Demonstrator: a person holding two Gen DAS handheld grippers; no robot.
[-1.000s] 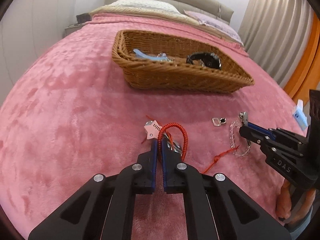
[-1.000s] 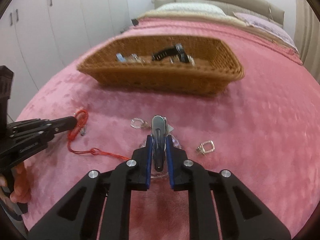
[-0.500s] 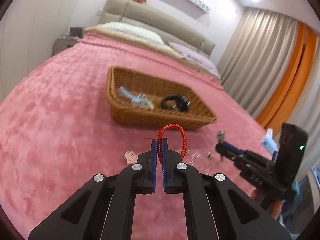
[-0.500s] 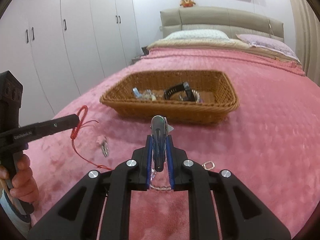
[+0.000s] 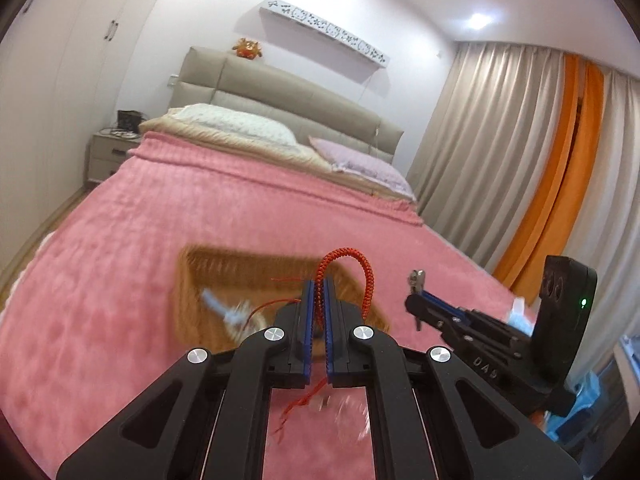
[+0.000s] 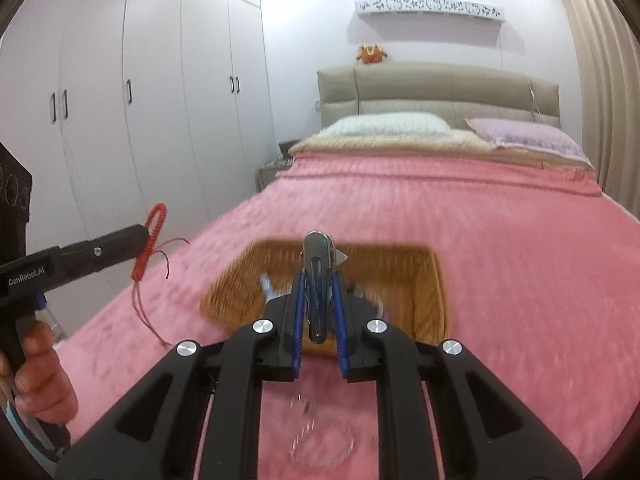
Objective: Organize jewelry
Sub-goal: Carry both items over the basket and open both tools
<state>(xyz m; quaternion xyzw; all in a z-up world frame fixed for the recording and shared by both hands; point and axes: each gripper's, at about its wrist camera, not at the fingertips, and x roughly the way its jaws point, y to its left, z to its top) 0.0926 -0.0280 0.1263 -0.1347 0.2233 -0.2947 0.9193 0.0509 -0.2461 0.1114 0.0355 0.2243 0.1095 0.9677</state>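
My left gripper (image 5: 319,292) is shut on a red braided cord bracelet (image 5: 347,268), whose thin red tails hang below. It shows from the side in the right wrist view (image 6: 150,236), raised above the bed. My right gripper (image 6: 317,292) is shut on a silver metal clip (image 6: 317,276); a clear bead bracelet (image 6: 322,446) hangs blurred under it. The clip also shows in the left wrist view (image 5: 416,280). The wicker basket (image 6: 434,292) lies on the pink bedspread just beyond both grippers and holds several small pieces.
The pink bedspread (image 6: 460,208) stretches to pillows (image 6: 384,126) and a beige headboard. White wardrobes (image 6: 152,112) stand on the left. Curtains (image 5: 520,152) hang on the right. A nightstand (image 5: 108,152) stands by the bed.
Both grippers have risen off the bedspread with their loads and moved toward the basket. The views have tilted up and the basket now sits low, behind the fingertips.
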